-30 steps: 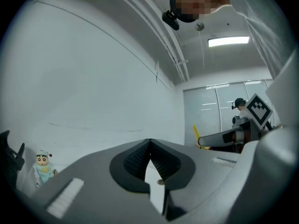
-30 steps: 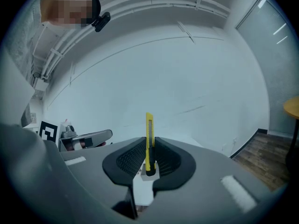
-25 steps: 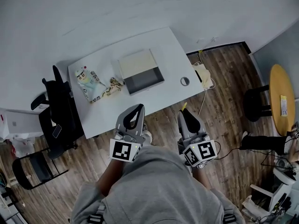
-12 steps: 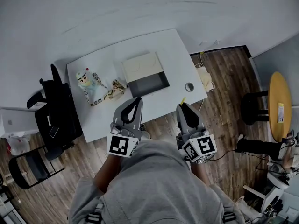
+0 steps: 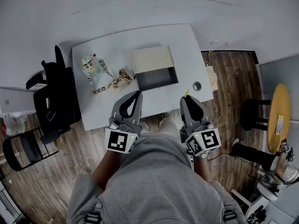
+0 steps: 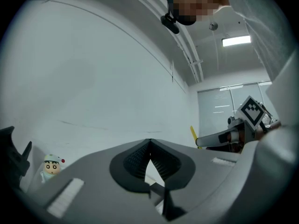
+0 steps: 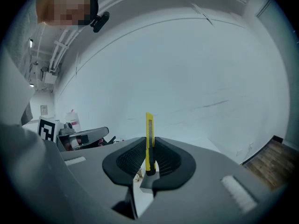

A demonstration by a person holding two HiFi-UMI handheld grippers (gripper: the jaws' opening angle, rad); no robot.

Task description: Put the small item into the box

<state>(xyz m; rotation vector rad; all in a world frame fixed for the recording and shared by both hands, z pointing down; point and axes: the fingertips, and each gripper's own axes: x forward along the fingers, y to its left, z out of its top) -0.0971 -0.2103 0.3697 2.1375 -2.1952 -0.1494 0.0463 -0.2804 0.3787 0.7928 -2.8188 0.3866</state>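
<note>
While you stand at the near edge of the table [image 5: 100, 105], nothing seems to have gone into the box [image 5: 152, 59]: its dark open half looks empty. Your left tongs [image 5: 136, 95] are pressed together on nothing. Your right tongs [image 5: 185, 100] are clamped on a yellow utility knife [image 5: 186, 93] that sticks out past their tips, near the box's right front corner. The small patterned item [image 5: 120, 78] lies just left of the box, with a doll [image 5: 90, 65] farther left. I judge that pick-up and drop-in are both still to do.
</note>
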